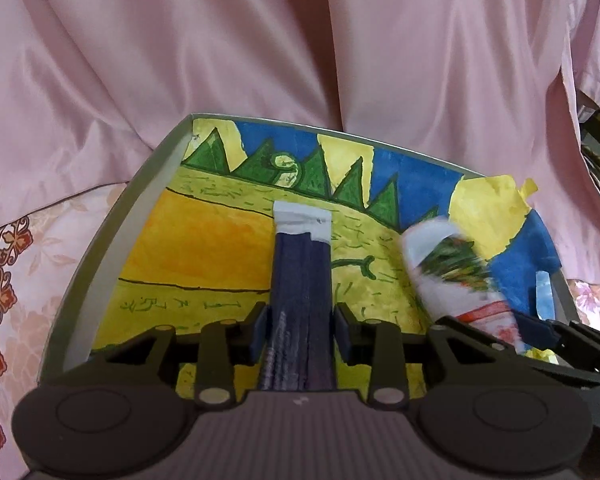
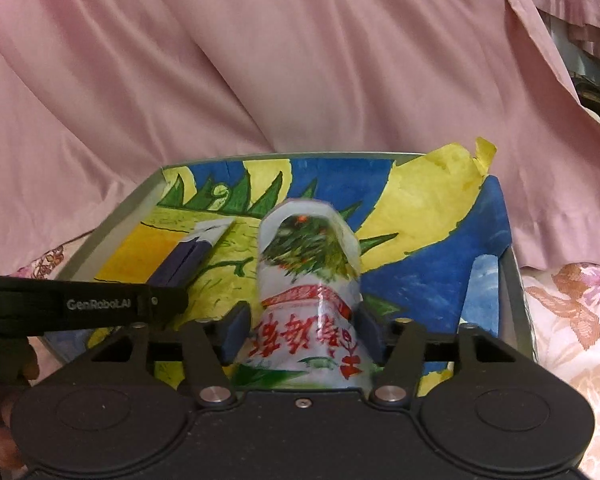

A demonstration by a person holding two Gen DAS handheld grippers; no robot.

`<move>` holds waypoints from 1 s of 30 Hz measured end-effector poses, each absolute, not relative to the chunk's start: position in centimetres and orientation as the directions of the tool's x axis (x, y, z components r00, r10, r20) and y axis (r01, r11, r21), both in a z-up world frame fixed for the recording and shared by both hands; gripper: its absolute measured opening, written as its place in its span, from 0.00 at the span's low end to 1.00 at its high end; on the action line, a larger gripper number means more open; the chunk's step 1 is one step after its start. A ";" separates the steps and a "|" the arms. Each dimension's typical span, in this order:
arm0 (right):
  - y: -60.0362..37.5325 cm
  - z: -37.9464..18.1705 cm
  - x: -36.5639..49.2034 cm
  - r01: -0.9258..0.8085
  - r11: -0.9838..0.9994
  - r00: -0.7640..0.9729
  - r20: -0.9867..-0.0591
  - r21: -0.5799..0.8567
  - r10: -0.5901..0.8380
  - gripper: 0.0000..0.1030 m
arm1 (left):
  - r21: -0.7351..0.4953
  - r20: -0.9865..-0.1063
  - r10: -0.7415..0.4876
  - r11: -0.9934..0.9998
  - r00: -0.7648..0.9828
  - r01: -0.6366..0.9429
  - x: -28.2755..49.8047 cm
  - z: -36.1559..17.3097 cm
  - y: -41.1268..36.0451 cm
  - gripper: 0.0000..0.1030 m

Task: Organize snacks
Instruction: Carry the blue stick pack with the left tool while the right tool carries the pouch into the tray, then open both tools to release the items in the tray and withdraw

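Your left gripper (image 1: 300,330) has the dark pack (image 1: 302,280) between its jaws, the pads just beside its sides with a thin gap on each, so read it as let go rather than gripped. The pack lies in the box (image 1: 100,240), its white end pointing to 12 o'clock over the painted lining (image 1: 204,240).

Your right gripper (image 2: 302,332) straddles the white pouch (image 2: 312,280); its jaws stand apart from the wrapper too, though the pouch bulges close to both pads, so the hold looks released. In the left view the pouch sits at 3 o'clock of the dark pack, near the box's right wall.

Both snacks seem to be down inside the box. To finish well, spread each pair of jaws a little wider before you pull back, and draw straight back along the snack so a pad does not drag it. Watch the loose yellow paper (image 2: 452,184) at the far corner.
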State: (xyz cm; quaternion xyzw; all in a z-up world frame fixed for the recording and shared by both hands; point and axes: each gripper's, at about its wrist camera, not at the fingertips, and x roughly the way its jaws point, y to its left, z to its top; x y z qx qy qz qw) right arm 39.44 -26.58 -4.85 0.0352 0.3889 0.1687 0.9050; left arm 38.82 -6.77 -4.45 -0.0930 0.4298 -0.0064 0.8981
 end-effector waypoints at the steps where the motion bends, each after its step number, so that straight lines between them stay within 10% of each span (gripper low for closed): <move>1: -26.7 -4.8 39.4 -0.270 0.943 0.646 -0.691 0.193 0.326 0.64 | -0.176 -0.773 -0.091 0.982 0.628 -0.075 38.8 -4.3 -6.8 0.42; 17: -30.0 4.6 30.3 -0.263 0.950 0.824 -0.473 0.169 0.312 0.99 | -0.257 -0.575 -0.100 0.964 0.812 -0.063 29.0 3.4 -3.9 0.96; 30: -29.9 8.7 17.3 -0.259 0.964 0.902 -0.342 0.058 0.263 0.99 | -0.160 -0.429 -0.089 0.987 0.899 0.021 16.9 7.0 -2.1 1.00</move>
